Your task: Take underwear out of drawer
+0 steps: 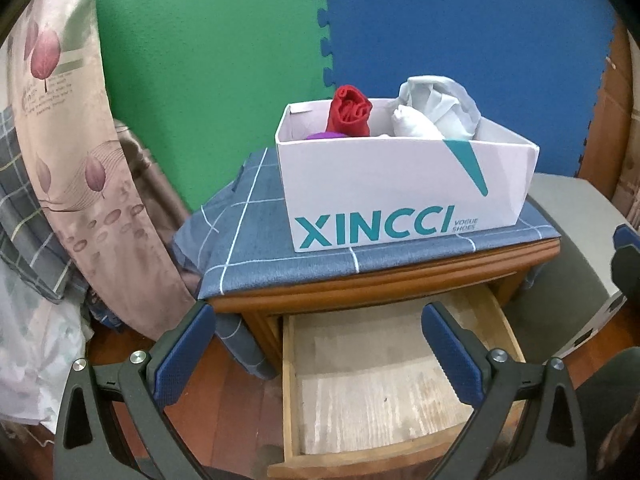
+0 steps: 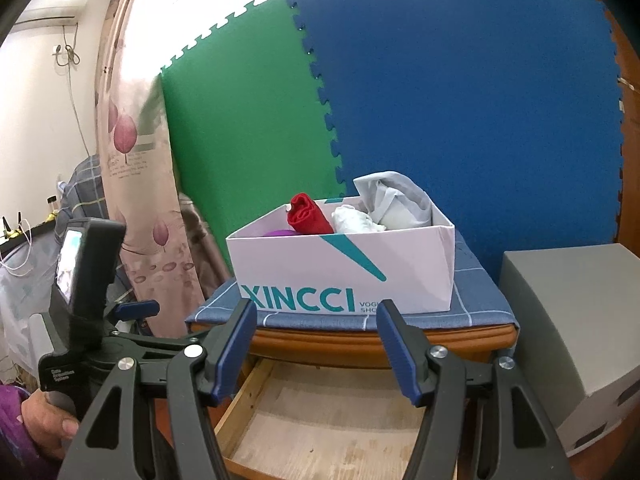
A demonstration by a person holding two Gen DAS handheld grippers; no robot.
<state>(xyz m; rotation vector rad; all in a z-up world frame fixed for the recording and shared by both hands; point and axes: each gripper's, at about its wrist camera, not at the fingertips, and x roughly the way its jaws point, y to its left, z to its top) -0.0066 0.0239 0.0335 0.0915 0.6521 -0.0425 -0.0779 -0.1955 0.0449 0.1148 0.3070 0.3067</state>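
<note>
- Left gripper (image 1: 318, 344): jaws apart, nothing between them, poised above the pulled-out drawer (image 1: 380, 392).
- Right gripper (image 2: 316, 344): jaws apart too, nothing clamped, pointed at the front edge of the nightstand (image 2: 360, 346).
- In the right wrist view, the left tool's body with a small lit screen at the far left, held by a hand (image 2: 46, 414); purple sleeve cut off at the frame edge.
- Drawer floor bare pale wood wherever visible; back part hidden under the nightstand top, front corners blocked by the gripper arms.
- Underwear up in the white shoebox (image 1: 400, 188) on the nightstand: one red roll (image 1: 349, 111), one white bundle (image 1: 412, 122), one pale grey bundle (image 1: 444, 98), plus a sliver of something purple (image 1: 322, 135), mostly hidden by the box wall. Kind of garment hard to make out for any of them.
- Box resting on a blue checked cloth (image 1: 256, 216) draped over the nightstand top and hanging down its left side.
- Behind: two foam mats on the wall, one green (image 1: 208, 60), one blue (image 1: 460, 32).
- Left: flowered curtain (image 1: 76, 128). Right: grey box-like object (image 2: 572, 344), cut off by the frame.
- Reddish wood floor below.
</note>
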